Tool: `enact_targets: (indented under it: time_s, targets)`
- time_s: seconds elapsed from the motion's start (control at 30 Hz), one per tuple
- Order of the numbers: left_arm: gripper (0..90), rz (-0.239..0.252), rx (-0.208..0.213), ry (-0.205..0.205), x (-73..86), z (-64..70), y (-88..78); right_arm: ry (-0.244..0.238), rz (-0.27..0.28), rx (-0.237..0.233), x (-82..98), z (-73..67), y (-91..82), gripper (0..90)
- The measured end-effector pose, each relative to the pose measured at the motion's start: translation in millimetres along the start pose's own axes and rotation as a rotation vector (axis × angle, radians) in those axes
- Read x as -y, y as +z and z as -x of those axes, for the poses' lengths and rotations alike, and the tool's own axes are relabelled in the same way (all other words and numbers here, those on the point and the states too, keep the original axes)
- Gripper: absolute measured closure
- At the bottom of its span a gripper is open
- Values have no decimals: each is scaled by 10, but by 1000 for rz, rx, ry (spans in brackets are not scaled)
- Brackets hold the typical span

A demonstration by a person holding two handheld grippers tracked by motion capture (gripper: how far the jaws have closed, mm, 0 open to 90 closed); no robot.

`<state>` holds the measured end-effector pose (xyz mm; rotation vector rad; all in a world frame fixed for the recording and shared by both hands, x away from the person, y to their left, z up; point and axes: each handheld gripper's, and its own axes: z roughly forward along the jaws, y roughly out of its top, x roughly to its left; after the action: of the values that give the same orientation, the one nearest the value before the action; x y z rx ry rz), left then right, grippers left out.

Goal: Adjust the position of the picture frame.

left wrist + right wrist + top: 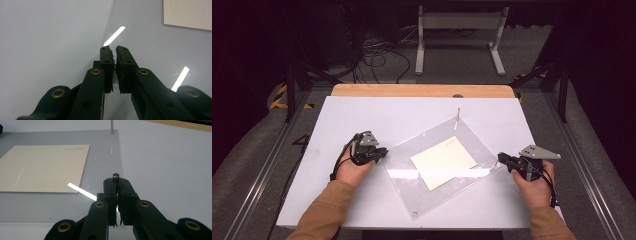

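We are holding the clear plate in the table's middle. Our left gripper is pinching its nine o'clock corner; our right gripper is squeezing a tiny pin at three o'clock.

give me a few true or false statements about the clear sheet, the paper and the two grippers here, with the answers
1. A cream paper card lies within the clear acrylic sheet. True.
2. The left gripper is at the sheet's left corner. True.
3. The right gripper is wide open above the card. False: its jaws stand closed around a small metal pin at the sheet's corner, away from the card.
4. The sheet lies on a dark wooden table. False: the white tabletop is under it.
5. A thin upright metal post stands at the sheet's far corner. True.
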<state>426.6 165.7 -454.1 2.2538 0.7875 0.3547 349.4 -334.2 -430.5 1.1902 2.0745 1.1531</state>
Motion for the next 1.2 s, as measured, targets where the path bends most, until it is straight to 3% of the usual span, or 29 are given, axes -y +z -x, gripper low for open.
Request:
enact_targets:
  time_s: [0.27,0.63,0.83,0.87,0.9,0.97,1.0,1.03,1.2]
  targets:
    - [837,-23,-13,10,9,49,-43,-58,-6,28,-204,18,76,849]
    - [836,-37,-28,16,46,112,-106,-102,17,58,-722,181,452,849]
    - [838,-49,-38,41,53,157,-138,-31,15,36,-839,325,694,848]
    - [839,-51,-45,59,47,179,-152,34,75,-13,-882,382,768,898]
    - [841,-51,-45,59,47,179,-152,34,75,-13,-882,382,768,898]
    - [843,-51,-49,70,38,192,-159,99,110,-66,-965,417,802,897]
    - [856,-34,-38,76,36,188,-168,96,101,-53,-994,414,818,897]
    - [899,-32,-22,58,29,187,-178,84,84,-33,-1008,409,833,897]
    - [899,-26,-37,60,37,184,-200,68,86,-43,-948,352,793,880]
